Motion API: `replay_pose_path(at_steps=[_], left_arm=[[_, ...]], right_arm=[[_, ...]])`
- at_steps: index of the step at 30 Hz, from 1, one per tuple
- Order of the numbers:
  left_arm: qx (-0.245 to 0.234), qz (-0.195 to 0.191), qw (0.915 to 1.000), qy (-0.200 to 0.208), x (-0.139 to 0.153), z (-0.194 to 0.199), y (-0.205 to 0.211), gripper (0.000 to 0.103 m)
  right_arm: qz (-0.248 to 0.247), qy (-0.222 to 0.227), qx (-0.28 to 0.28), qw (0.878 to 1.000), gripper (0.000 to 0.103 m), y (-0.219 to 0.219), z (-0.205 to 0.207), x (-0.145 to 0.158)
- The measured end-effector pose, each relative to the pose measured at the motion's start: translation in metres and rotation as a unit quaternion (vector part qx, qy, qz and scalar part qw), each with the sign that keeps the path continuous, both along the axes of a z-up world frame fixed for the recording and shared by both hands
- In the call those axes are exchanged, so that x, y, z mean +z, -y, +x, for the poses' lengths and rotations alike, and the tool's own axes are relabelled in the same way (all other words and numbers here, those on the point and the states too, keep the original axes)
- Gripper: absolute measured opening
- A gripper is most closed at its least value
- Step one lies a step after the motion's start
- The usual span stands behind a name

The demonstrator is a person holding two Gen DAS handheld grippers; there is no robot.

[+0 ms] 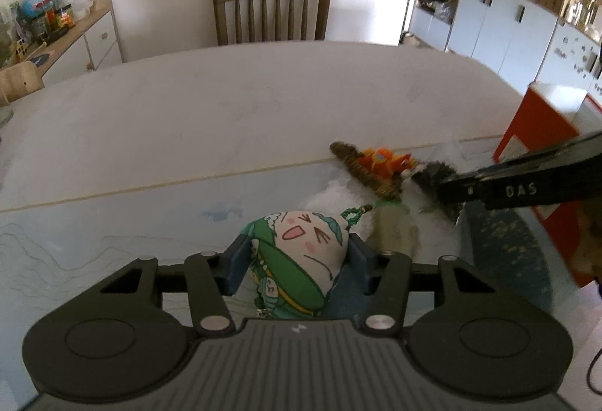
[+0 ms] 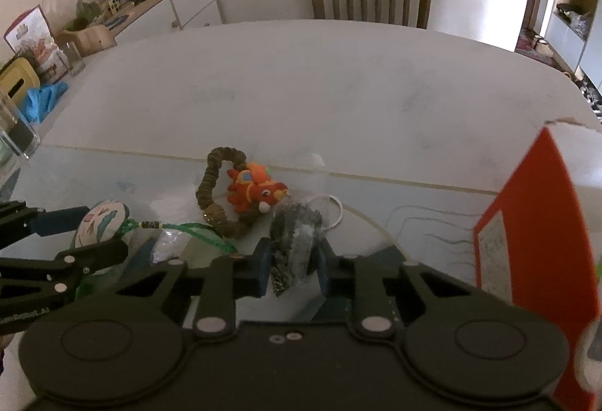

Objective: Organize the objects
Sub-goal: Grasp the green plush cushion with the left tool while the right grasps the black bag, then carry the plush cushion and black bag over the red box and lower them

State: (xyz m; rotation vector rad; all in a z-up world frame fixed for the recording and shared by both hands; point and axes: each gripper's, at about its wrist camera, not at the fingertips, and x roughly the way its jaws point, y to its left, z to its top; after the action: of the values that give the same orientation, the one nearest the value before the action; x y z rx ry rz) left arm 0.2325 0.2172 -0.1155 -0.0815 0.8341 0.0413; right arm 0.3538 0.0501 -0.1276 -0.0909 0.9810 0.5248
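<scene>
The left claw (image 1: 297, 260) is closed on a cartoon-faced plush charm (image 1: 301, 253), its blue pads pressing the soft sides; the charm's green cord (image 2: 195, 234) trails off toward the right. The right claw (image 2: 293, 268) pinches a small clear bag of dark bits (image 2: 297, 234), jaws nearly together around it. Both catches sit low over the counter (image 2: 301, 91), close side by side. The orange box (image 2: 534, 223) stands upright just right of the right claw, so that claw is the nearer to it. Ahead of both lie an orange dragon toy (image 2: 256, 191) and a braided brown ring (image 2: 210, 193), touching each other.
</scene>
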Motion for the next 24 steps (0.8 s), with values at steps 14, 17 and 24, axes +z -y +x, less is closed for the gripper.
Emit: replay_pose_path(at_steps=[14,17,24], left_arm=[[-0.014,-0.008,0.9997,0.018,0.068,-0.029,0.031,0.054],[-0.022,-0.01,0.9994,0.025,0.082,-0.037,0.041,0.054],[-0.048,0.0,0.9983,0.032,0.11,-0.046,0.074,0.054]], right_arm=[[0.045,0.016,-0.011,0.999,0.022,0.033,-0.054,0.059],[0.054,0.019,-0.018,0.998,0.022,0.043,-0.065,0.073],[0.066,0.026,-0.037,0.997,0.022,0.07,-0.09,0.098]])
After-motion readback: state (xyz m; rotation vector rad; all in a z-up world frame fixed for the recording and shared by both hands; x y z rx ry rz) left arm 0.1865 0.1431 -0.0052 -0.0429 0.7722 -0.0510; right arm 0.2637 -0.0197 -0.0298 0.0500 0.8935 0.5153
